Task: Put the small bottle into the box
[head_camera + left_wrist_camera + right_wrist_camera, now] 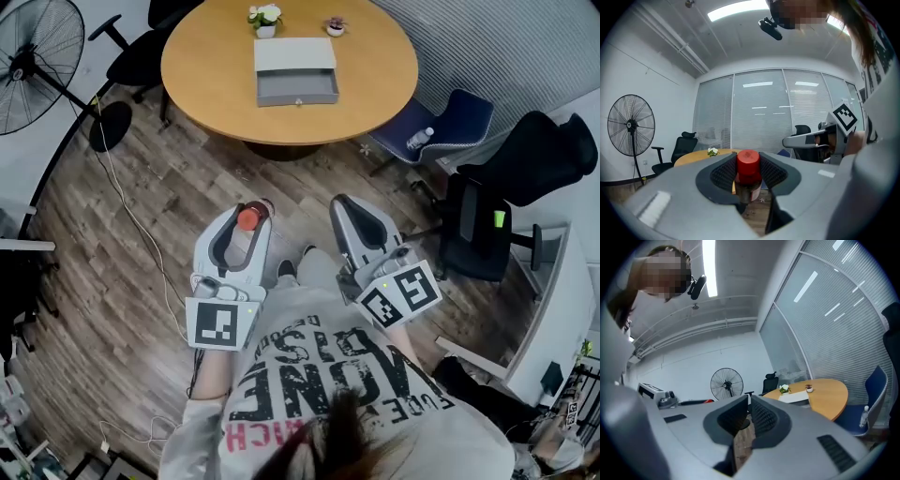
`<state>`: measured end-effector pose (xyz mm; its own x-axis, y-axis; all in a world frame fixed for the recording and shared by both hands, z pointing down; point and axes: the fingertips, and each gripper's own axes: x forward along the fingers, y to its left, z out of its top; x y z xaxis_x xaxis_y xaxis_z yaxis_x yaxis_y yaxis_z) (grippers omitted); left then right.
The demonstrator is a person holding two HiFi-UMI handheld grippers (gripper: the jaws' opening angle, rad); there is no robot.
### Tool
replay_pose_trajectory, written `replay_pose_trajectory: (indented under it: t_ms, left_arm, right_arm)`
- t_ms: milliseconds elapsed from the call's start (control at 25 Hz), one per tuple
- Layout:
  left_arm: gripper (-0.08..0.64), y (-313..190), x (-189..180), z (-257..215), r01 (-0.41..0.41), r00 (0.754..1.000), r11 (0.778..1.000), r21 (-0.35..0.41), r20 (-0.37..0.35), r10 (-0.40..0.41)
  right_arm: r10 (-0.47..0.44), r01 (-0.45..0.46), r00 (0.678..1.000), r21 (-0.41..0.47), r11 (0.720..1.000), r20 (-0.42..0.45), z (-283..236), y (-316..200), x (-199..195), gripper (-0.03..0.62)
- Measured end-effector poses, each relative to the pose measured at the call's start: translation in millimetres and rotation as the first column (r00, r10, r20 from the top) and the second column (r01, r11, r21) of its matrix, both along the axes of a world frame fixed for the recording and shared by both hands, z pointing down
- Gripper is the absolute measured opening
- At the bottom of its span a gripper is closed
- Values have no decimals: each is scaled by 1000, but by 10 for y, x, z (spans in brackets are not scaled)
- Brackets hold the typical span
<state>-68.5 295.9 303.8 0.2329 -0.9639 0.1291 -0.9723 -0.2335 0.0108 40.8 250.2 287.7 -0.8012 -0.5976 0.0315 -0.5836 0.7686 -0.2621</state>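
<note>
My left gripper (247, 217) is shut on a small bottle (247, 220) with a red cap, held upright between the ribbed pads; in the left gripper view the small bottle (748, 174) stands between the jaws of the left gripper (749, 172). My right gripper (341, 208) is shut with nothing in it, its tips meeting in the right gripper view at the right gripper (748, 401). The grey box (296, 71), an open drawer-like case, lies on the round wooden table (206, 84) ahead; the box (796, 397) also shows far off in the right gripper view.
Two small flower pots (265, 19) stand behind the box. A floor fan (37, 58) stands at the left, black office chairs (520, 164) at the right, a blue chair (459, 117) with a water bottle (420, 138) beside the table. Wooden floor lies between me and the table.
</note>
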Motion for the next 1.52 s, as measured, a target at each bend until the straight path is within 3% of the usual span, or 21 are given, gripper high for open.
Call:
replay_pose_trajectory:
  t_ms: [560, 760, 1200, 1520]
  left_arm:
    - [150, -728, -77, 64, 62, 998, 998, -27, 5, -62]
    - [150, -1185, -137, -2, 85, 996, 996, 41, 18, -86]
    - [150, -1933, -128, 10, 152, 988, 988, 28, 18, -152]
    - [150, -2186, 46, 36, 169, 985, 985, 42, 32, -170]
  right_arm:
    - [-40, 40, 999, -34, 999, 8, 92, -825, -43, 24]
    - [-62, 62, 998, -32, 998, 0, 90, -1297, -63, 23]
    - [-108, 107, 994, -60, 992, -11, 177, -2111, -34, 23]
    - [-126, 124, 992, -70, 990, -22, 264, -2436, 119, 24]
